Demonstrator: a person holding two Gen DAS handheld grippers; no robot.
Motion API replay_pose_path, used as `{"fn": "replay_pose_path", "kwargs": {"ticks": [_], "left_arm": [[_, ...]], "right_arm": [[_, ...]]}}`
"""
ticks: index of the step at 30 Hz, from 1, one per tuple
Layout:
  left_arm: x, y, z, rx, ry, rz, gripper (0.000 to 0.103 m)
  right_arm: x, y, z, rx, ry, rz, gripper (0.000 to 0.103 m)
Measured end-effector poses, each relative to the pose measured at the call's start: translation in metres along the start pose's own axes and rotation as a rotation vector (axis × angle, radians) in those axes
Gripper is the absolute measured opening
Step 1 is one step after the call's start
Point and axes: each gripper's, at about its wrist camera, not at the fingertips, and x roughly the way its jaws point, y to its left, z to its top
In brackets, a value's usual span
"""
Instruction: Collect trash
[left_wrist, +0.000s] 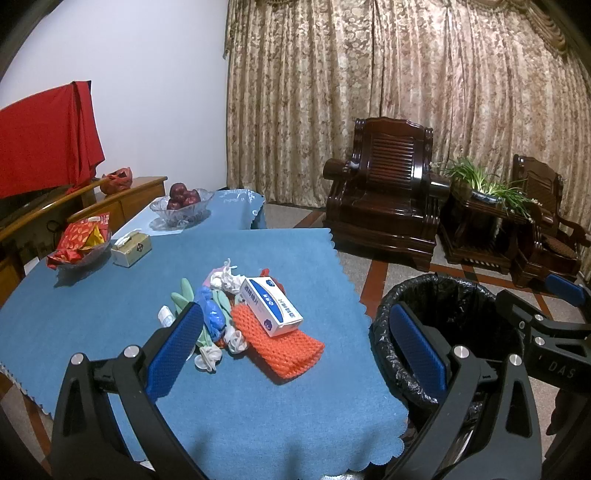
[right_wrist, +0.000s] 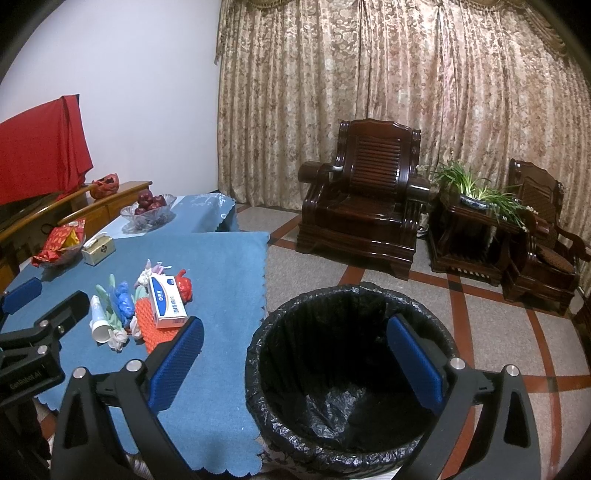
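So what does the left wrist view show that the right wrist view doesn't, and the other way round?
Only the left wrist view shows the whole orange net under the white box, and the right gripper's side. Only the right wrist view shows the inside of the bin, where just the black liner is visible, the white tube in full, and the left gripper's side. Both share the trash pile on the blue tablecloth, the fruit bowl, and two open grippers: left, right.
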Motion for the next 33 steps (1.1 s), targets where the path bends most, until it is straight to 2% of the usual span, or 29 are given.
{"fn": "replay_pose_path", "kwargs": {"ticks": [12, 14, 19, 23, 27, 33], "left_arm": [[0.004, 0.002, -0.005, -0.004, 0.003, 0.0, 0.098], [0.011, 0.004, -0.022, -0.007, 0.006, -0.001, 0.098], [0.018, 0.013, -0.025, -0.026, 0.006, 0.017, 0.098], [0.024, 0.035, -0.019, -0.051, -0.002, 0.069, 0.098], [0.037, 0.07, -0.011, -0.083, -0.01, 0.161, 0.098], [0.061, 0.117, -0.017, -0.097, 0.008, 0.245, 0.098]], "right_arm": [[0.012, 0.009, -0.012, -0.003, 0.003, 0.003, 0.097], [0.015, 0.015, -0.013, -0.004, 0.004, 0.004, 0.097], [0.026, 0.025, -0.014, -0.012, 0.013, 0.024, 0.097], [0.036, 0.034, -0.009, -0.024, 0.016, 0.053, 0.097], [0.05, 0.046, -0.001, -0.042, 0.017, 0.097, 0.097], [0.093, 0.078, 0.008, -0.072, 0.024, 0.188, 0.097]]}}
